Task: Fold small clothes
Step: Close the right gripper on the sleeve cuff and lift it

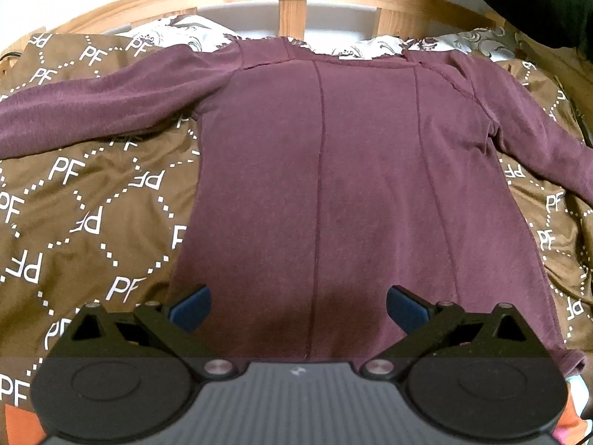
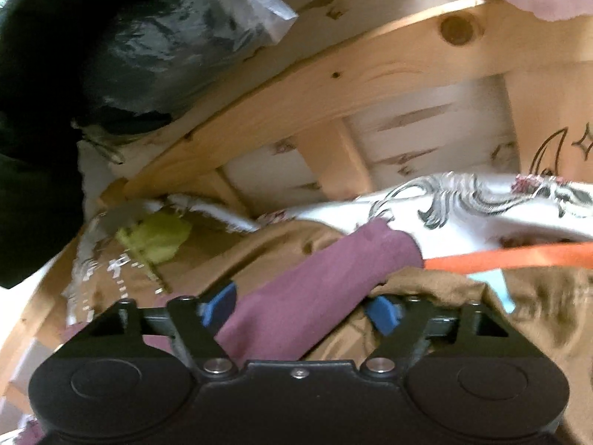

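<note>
Lying flat on a brown PF-print bedcover (image 1: 85, 200), the maroon long-sleeved top (image 1: 355, 170) stretched away ahead of the left gripper (image 1: 298, 309), collar at the far end near the wooden bed frame (image 1: 292, 18). Left gripper hovered over the hem area, blue pads (image 1: 191, 309) spread wide, nothing between them but the fabric below; contact with the cloth couldn't be judged. The hem itself was hidden under the gripper body, and the left sleeve ran off the frame edge. A white patterned sheet (image 1: 370, 48) peeked out beyond the collar.

Right wrist view was blurred and tilted. The right gripper (image 2: 300, 311) was partly open, with one maroon sleeve (image 2: 315, 278) lying between its fingers; the left pad (image 2: 218, 306) sat just beside the sleeve, the right pad (image 2: 381, 315) apart from it, so no grip was seen. A brown fold half covered the right pad. Further ahead were an orange strap (image 2: 511, 256), something yellow-green (image 2: 155, 237) unidentifiable, and a dark bag (image 2: 148, 44) up left.
</note>
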Motion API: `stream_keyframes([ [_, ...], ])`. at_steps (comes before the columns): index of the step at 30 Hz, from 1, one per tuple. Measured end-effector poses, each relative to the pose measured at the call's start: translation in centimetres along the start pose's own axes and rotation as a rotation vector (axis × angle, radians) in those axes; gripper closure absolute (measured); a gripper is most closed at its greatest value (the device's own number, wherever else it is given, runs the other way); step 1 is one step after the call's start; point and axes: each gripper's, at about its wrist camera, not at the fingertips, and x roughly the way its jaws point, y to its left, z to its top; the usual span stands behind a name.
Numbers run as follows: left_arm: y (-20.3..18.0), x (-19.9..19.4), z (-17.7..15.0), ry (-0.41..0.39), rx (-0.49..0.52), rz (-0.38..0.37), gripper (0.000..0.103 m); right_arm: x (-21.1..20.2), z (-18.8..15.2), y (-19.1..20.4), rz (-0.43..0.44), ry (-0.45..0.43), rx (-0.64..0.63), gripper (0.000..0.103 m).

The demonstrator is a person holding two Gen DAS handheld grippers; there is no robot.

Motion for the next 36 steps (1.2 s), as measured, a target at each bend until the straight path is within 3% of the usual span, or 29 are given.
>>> stream_keyframes([
  [5,-0.1,0.0,-0.1,-0.001,0.007,0.003,0.001,0.7,0.1,-0.3,-0.072,-0.017,-0.028,0.077],
  [10,-0.2,0.0,-0.1,0.002,0.006,0.002,0.001,0.0,0.2,-0.2,-0.028,-0.072,-0.06,0.094],
  [18,0.0,-0.2,0.0,-0.007,-0.007,0.003,0.001,-2.5,-0.9,3.4,0.094,-0.208,-0.299,0.097],
  [28,0.3,-0.6,0.3,-0.013,-0.033,0.007,0.001,-5.0,-3.5,7.6,0.244,-0.309,-0.572,0.098],
  [36,2.8,-1.4,0.7,-0.039,-0.179,0.014,0.001,-8.0,-8.2,13.4,0.502,-0.329,-0.784,0.098],
])
